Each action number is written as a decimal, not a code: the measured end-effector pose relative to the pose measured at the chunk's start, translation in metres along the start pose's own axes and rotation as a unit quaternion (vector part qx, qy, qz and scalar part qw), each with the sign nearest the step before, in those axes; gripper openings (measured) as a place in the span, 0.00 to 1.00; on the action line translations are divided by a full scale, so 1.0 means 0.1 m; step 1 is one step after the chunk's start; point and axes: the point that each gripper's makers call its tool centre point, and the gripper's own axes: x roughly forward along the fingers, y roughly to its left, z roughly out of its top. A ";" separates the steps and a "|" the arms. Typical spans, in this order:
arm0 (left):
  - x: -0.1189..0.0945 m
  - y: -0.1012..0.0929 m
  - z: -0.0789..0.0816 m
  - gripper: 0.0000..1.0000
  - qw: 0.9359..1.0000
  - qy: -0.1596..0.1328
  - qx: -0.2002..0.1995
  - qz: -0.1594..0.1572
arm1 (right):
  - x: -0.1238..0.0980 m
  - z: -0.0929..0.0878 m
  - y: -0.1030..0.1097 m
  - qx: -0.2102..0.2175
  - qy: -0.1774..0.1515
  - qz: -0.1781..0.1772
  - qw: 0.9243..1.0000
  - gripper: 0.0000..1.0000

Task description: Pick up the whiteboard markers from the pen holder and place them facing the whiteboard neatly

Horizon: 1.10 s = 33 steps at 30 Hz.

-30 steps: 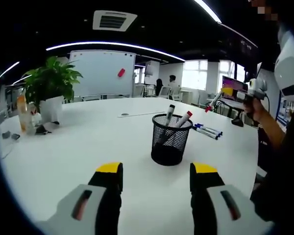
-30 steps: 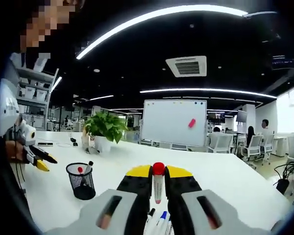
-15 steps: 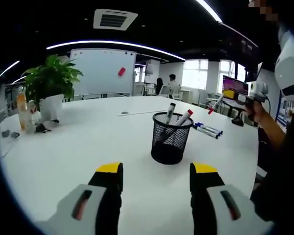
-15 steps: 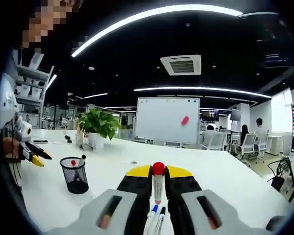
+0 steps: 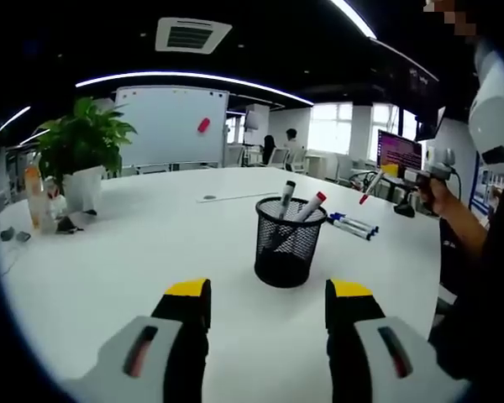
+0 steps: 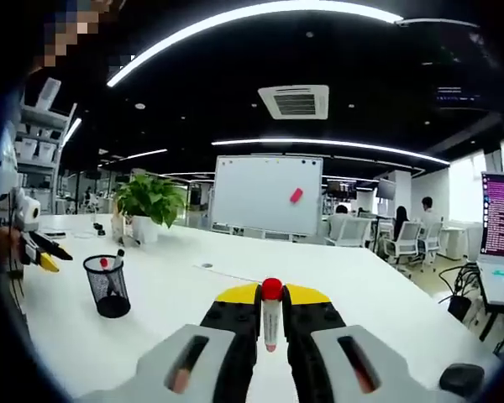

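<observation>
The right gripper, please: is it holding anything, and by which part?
Yes: the right gripper is shut on a red-capped marker, clamped along its barrel, cap end pointing forward past the tips.

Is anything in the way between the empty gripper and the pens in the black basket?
Nothing visible is. The left gripper is open and points at the mesh pen holder, with bare white table between them. Two markers stick up from the holder.

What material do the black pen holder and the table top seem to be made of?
The pen holder looks like black wire mesh, probably metal: the markers show through its wall. The table top looks like smooth white laminate with a soft sheen, though its core cannot be told.
</observation>
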 end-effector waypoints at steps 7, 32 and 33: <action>0.01 -0.01 -0.02 0.56 1.000 0.002 -0.001 0.000 | 0.06 -0.13 0.04 0.011 -0.004 0.007 1.000 0.13; -0.03 0.05 -0.06 0.56 1.000 0.001 -0.010 0.009 | 0.09 -0.51 -0.01 0.024 0.038 -0.003 0.999 0.13; -0.03 0.05 -0.06 0.56 1.000 0.001 -0.009 0.009 | 0.09 -0.52 -0.01 0.025 0.042 -0.006 0.999 0.13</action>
